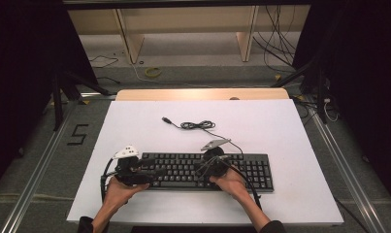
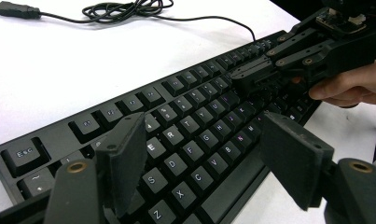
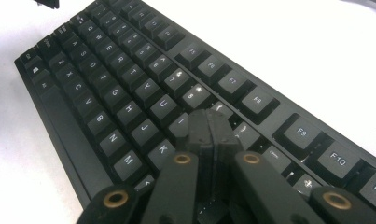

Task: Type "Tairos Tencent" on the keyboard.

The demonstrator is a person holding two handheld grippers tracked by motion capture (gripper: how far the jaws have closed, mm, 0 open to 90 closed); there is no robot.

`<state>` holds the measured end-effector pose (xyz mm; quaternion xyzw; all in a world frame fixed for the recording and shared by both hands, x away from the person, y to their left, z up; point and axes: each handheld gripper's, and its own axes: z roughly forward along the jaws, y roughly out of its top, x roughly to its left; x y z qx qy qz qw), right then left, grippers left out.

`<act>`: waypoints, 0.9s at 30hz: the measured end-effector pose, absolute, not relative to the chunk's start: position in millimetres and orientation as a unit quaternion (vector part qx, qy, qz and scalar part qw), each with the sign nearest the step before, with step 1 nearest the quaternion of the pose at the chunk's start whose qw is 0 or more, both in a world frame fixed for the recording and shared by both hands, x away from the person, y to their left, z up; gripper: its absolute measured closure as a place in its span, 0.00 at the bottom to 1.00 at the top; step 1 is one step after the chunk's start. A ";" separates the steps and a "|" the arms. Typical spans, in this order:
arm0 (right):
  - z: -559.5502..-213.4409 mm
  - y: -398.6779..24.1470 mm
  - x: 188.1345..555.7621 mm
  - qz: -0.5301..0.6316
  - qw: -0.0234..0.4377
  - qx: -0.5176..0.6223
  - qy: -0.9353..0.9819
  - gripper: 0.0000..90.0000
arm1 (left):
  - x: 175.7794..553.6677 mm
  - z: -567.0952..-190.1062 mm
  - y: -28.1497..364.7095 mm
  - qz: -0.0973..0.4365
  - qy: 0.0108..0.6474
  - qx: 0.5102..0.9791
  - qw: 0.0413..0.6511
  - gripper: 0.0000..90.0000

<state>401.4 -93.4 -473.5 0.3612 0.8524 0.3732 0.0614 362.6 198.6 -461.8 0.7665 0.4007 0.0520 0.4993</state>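
- High view: the keyboard (image 1: 203, 171) lies lengthwise across the white board (image 1: 135, 121), near the person's edge, and both hands are on it. Left gripper (image 1: 147, 167) sits over the left end, pointing right along the key rows; right gripper (image 1: 205, 167) is over the middle, aimed left. The two tips face each other along the long axis, with the right one nearer the centre keys. The cable (image 1: 198, 125) lies coiled on the board behind the keyboard
- Left gripper view: here the left gripper (image 2: 204, 158) has its jaws spread wide with nothing between them, hanging just above the letter keys, E to C underneath. Farther along the rows the right gripper (image 2: 244, 77) has its tip down at the keys
- Right gripper view: the right gripper (image 3: 212, 133) is clenched, pads pressed together and gripping nothing, tip down in the row right of K; looks like key-pressing with the closed tip, though actual contact I can't make out
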 end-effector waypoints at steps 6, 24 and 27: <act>-475.1 -92.5 400.8 0.368 0.061 0.364 0.853 1.00 | 363.3 -462.1 199.5 0.052 0.402 0.767 0.497 0.35; -459.8 -104.2 394.7 0.416 0.058 0.372 0.828 0.88 | 365.2 -462.0 199.1 0.052 0.404 0.768 0.494 0.35; -456.9 -106.5 393.1 0.422 0.057 0.371 0.825 0.84 | 365.8 -462.1 199.1 0.051 0.403 0.770 0.491 0.36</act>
